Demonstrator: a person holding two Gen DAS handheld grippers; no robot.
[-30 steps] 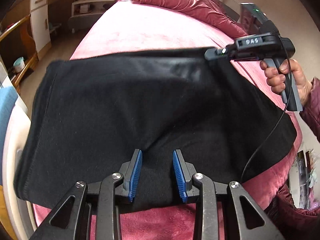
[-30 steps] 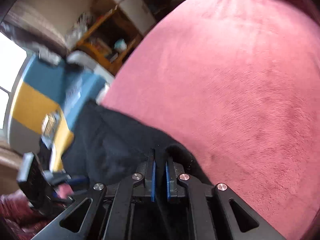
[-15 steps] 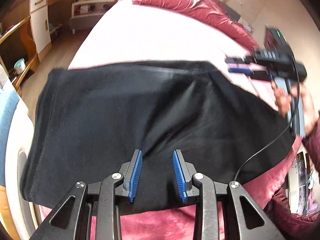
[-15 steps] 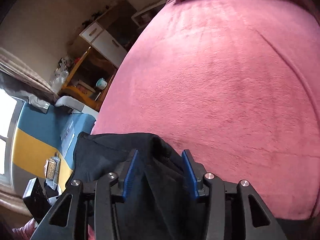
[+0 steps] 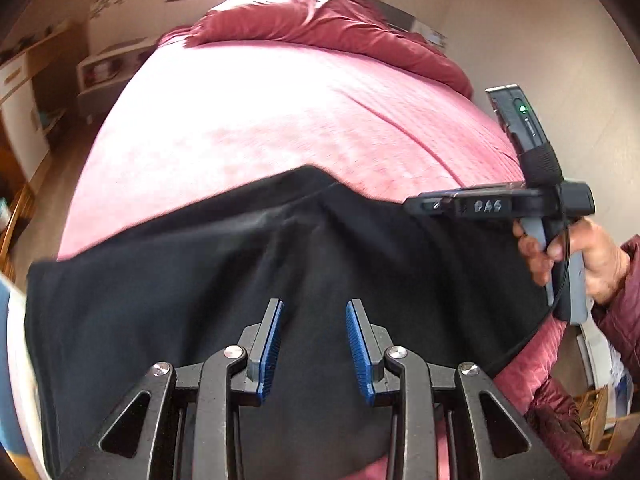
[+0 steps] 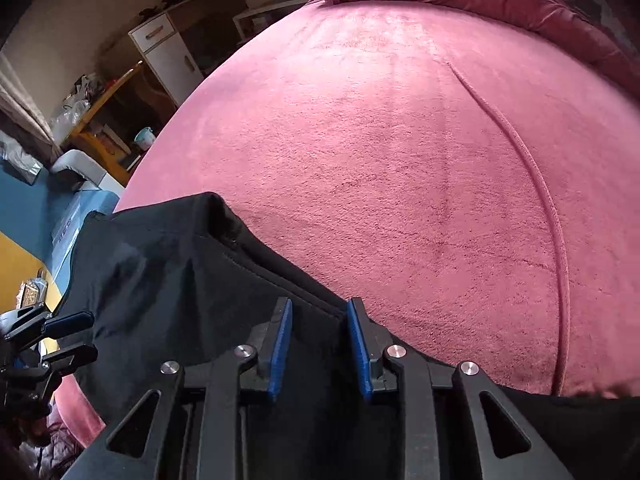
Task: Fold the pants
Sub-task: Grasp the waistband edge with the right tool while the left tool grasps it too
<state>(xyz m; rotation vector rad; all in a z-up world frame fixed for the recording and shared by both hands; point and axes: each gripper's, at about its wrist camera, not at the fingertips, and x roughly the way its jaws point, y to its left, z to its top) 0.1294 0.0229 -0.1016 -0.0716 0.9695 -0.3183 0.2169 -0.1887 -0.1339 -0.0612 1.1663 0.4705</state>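
So the black pants are lying spread across the near end of the bed, on its pink fuzzy cover, with the near edge running over the bed's edge toward the camera. In the left wrist view the fabric is bunched into a soft ridge that runs up from between the left tongs to a little peak at the far hem. The left tongs hang over the cloth with the blue pads set apart, and the fabric seems to lie below them rather than being pinched, so I'd call them released. The right tongs sit right at the stitched hem of the pants where it meets the pink cover; the jaws are closing, the hem edge runs up between the pads, but there's a visible gap on both sides, so nothing is clamped there. From the left wrist view you can also see the right hand gripping its handle, maroon puffy sleeve behind it, a cable trailing down across the cloth. A crumpled maroon duvet is heaped at the head of the bed. As for containers: there's a small light-coloured cup on a wooden shelf off to the left, too tiny to see what's in it, and a white cabinet with its drawer and door closed.
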